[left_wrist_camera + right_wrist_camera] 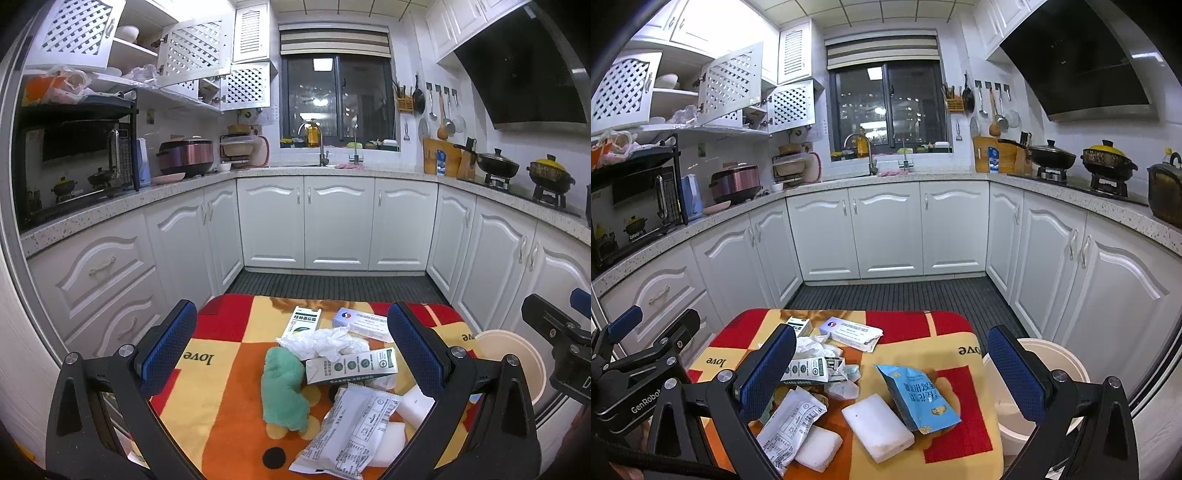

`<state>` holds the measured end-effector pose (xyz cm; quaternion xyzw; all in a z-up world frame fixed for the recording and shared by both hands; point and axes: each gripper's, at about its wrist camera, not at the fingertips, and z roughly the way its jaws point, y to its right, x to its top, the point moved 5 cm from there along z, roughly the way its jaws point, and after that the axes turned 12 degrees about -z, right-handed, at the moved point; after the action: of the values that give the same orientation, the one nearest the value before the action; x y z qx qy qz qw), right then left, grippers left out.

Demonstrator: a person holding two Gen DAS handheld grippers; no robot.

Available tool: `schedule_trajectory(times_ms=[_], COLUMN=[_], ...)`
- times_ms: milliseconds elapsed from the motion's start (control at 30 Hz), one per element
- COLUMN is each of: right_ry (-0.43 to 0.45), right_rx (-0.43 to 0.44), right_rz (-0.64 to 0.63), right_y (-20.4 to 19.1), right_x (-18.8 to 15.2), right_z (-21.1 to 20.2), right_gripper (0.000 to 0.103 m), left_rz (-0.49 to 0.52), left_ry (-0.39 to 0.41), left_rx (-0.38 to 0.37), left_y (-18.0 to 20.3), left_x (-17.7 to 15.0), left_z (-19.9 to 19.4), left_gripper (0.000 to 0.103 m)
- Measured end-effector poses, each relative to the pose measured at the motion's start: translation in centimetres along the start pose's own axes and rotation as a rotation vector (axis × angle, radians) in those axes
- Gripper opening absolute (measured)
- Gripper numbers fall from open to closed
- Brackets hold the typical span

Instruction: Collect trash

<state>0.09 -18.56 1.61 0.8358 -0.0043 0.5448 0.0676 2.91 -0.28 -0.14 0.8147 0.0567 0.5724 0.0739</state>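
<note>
Trash covers the patchwork blanket in the lower centre of both views: a green cloth, crumpled white tissue, a green-and-white carton, a printed white pouch, a white medicine box, two white foam blocks and a blue snack bag. The left gripper hangs spread wide and empty above the pile, the cloth, tissue and carton lying between its blue pads but below them. The right gripper is likewise spread and holds nothing, with the snack bag and larger foam block framed between its fingers. A cream bin stands just beside the blanket's edge at the lower right of both frames.
</note>
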Motion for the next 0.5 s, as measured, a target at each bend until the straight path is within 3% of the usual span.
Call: schedule_trajectory(times_ms=[500], right_ry=[-0.004], right_rx=[-0.002], right_rz=[-0.005], right_y=[-0.18], right_x=[0.15], right_z=[0.08], right_gripper=[0.103], left_rz=[-0.009], left_ry=[0.006], left_rx=[0.001], left_y=[-0.13], left_x=[-0.07], left_z=[-0.04], left_gripper=[0.102])
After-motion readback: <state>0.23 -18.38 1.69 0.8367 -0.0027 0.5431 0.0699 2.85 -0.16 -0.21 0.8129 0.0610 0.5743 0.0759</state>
